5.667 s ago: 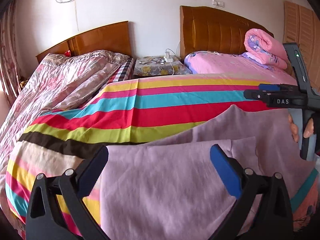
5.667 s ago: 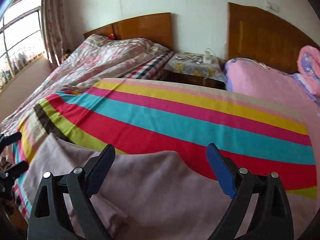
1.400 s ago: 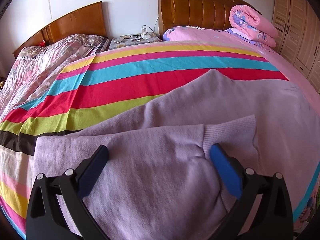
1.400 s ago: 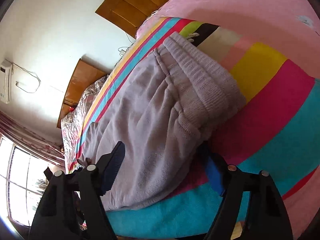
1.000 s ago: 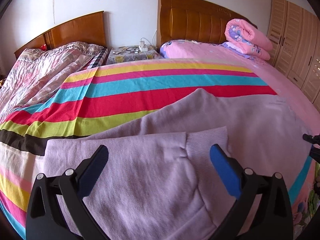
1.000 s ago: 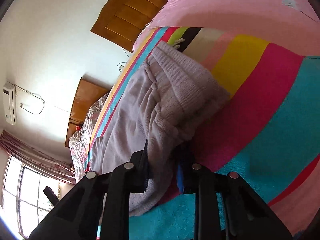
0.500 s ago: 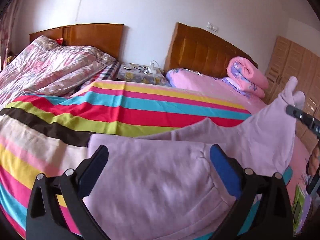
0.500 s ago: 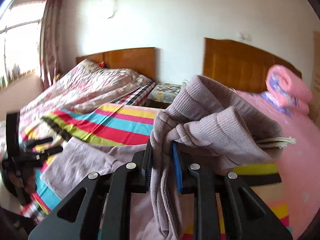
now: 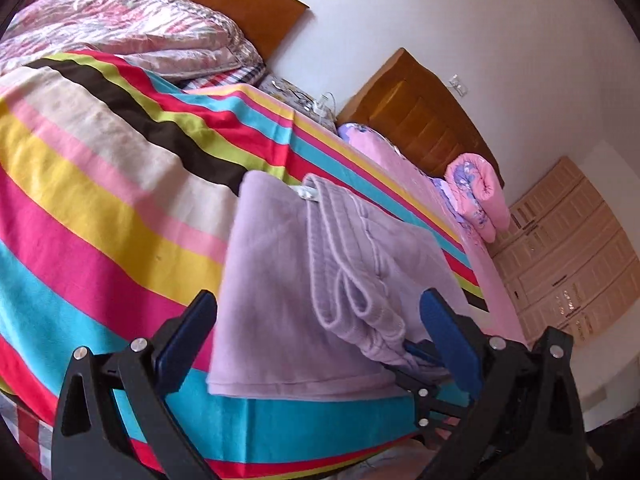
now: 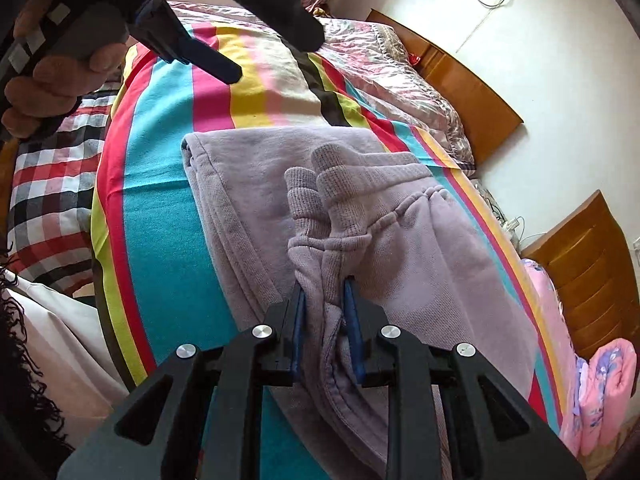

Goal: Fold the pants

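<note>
Lilac pants lying doubled on the striped blanket. Right gripper pinching the ribbed waistband, seemingly to lay it flat there. Left gripper spread wide above the blanket, holding nothing, likely ready to smooth.

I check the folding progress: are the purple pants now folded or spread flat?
Folded: the pants lie doubled, the ribbed waistband on top, pinched by the right gripper.

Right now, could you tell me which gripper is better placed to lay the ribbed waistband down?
Right. The right gripper is clamped on the pants at the waistband; the left gripper stands open, holding nothing.
</note>
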A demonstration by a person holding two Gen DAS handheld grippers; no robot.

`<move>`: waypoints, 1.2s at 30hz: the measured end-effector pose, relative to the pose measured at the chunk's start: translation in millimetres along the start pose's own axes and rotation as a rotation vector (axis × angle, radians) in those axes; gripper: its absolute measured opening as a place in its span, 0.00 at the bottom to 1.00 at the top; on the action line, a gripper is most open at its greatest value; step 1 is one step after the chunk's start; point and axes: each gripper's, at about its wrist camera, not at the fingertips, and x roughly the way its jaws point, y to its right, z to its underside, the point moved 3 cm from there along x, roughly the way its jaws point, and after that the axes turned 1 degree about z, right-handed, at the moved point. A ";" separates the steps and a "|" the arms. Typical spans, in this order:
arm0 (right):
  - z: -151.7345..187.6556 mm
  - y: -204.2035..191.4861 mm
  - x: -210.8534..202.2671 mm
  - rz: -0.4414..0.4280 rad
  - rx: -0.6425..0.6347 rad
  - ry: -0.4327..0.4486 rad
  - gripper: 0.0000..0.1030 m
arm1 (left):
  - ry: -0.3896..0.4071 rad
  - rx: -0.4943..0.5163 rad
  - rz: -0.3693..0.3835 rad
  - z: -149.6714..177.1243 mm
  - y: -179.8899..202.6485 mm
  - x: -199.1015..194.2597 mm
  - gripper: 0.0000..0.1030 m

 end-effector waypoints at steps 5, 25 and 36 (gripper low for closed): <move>-7.1 7.3 -6.0 -0.006 0.032 0.070 0.21 | -0.173 -0.024 0.066 12.5 23.4 43.9 0.98; 124.3 132.1 -97.2 -0.120 0.714 0.229 0.64 | -0.293 -0.051 0.034 3.7 35.0 127.5 0.96; 194.9 106.8 -64.1 -0.013 0.855 0.044 0.68 | -0.273 -0.042 0.016 6.8 40.9 130.6 0.97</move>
